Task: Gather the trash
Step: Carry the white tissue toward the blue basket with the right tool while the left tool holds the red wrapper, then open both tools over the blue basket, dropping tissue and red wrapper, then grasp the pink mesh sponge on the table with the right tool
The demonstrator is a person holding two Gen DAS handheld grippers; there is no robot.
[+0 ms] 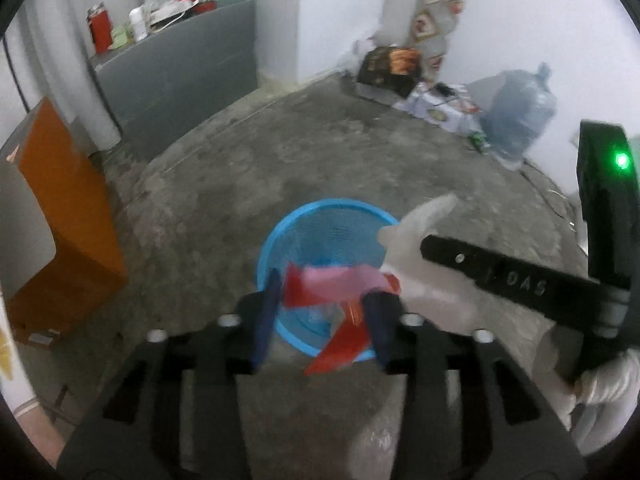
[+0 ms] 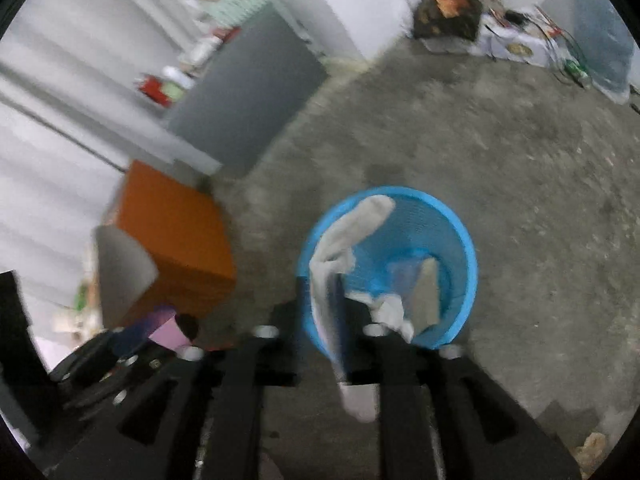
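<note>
We find 1 blue mesh basket (image 1: 280,236) on the concrete floor (image 1: 320,152), paper scraps at its bottom. Above its rim, our left gripper (image 1: 320,312) stands parted; a red-and-pink wrapper (image 1: 336,284) hangs loose between the fingers. Our right gripper (image 2: 340,320) is likewise released, with a white sock-like cloth (image 2: 352,232) draped over the rim. An orange cabinet (image 1: 68,216) stands near the wall; 1 water jug (image 1: 520,116) sits beyond.

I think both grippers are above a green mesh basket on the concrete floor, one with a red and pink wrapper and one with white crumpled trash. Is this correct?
Only the colour is wrong: the mesh basket is blue, not green, as both wrist views show. The rest stands: red and pink wrapper at the left gripper, white crumpled trash at the right gripper.
</note>
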